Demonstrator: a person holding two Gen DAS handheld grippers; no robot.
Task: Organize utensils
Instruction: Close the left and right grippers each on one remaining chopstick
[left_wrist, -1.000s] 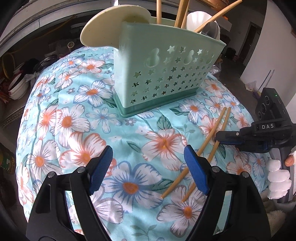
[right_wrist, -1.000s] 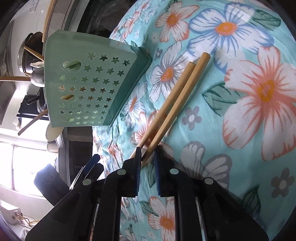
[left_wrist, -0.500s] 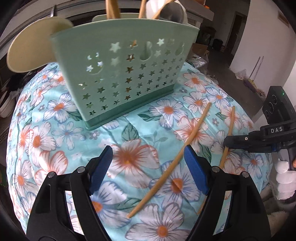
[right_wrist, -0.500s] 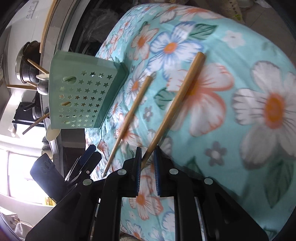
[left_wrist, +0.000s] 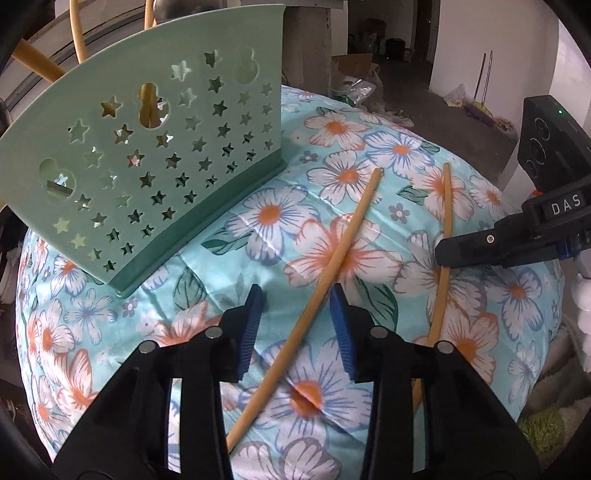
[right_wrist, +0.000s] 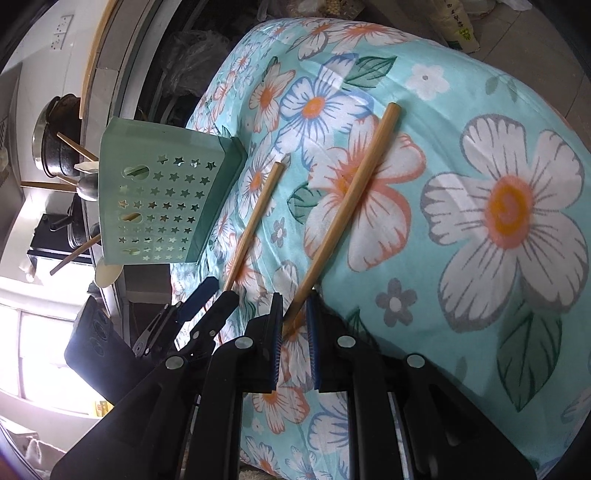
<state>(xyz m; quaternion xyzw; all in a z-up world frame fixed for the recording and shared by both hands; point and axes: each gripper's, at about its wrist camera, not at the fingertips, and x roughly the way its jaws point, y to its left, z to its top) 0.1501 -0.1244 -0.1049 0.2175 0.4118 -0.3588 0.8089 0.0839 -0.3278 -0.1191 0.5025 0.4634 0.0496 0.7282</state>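
Bamboo chopstick lies between the closing left claw; right claw grips another.

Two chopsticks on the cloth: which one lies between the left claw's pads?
The chopstick nearer the green utensil holder. It runs between the closing left claw. The other chopstick is pinched by the right claw.

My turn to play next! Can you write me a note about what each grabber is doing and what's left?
Left gripper: jaws closing around one chopstick, not pinching yet.
Right gripper: shut on the other chopstick near its thin end.
Both chopsticks lie apart on the flowered cloth.
The green holder stands behind, already holding other utensils.
Left to do: lift both chopsticks and drop them into the holder.
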